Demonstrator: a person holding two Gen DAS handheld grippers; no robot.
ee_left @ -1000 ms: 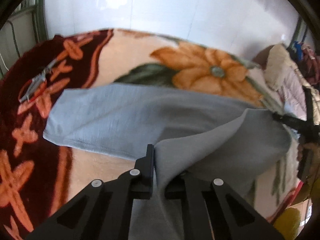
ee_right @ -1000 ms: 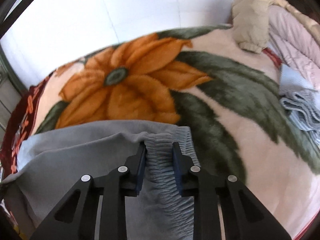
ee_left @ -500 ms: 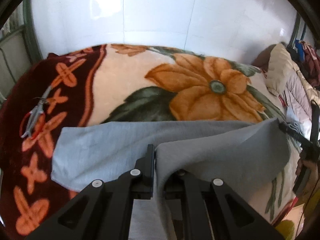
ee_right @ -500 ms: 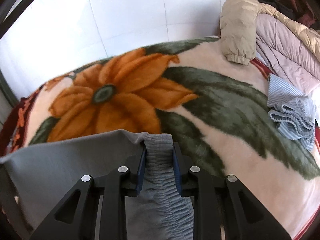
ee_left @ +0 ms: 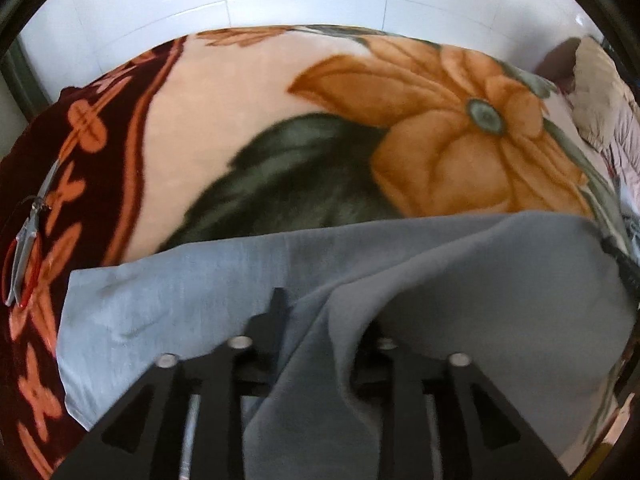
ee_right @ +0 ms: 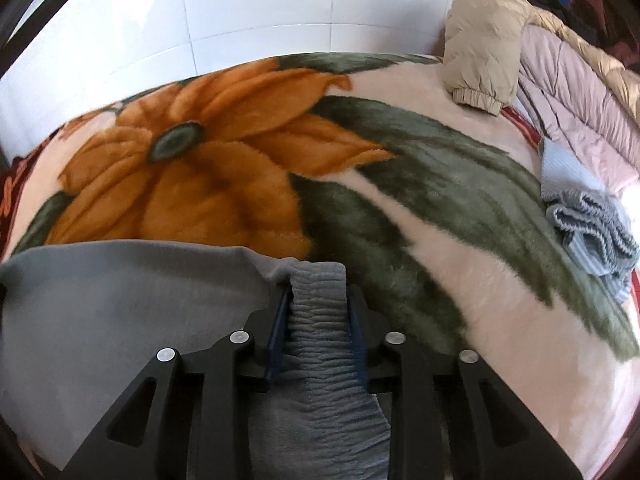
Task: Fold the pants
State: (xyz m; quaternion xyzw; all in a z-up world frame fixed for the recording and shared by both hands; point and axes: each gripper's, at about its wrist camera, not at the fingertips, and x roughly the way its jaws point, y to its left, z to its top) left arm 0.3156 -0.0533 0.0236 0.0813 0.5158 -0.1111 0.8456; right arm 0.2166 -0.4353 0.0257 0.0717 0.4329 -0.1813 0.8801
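Both jaws just opening: left gripper [ee_left: 320, 312] spread, right gripper [ee_right: 318, 300] pinching pants [ee_right: 316, 320].

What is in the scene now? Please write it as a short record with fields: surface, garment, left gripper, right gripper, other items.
surface: floral blanket with a large orange flower
garment: grey pants, partly folded, one layer lifted over the other
left gripper: left gripper has just been opening; the cloth lies between its fingers, no longer pinched
right gripper: right gripper has just been opening a little; the ribbed waistband is between its pads
other items: scissors at the blanket's dark border; beige jacket; striped blue cloth
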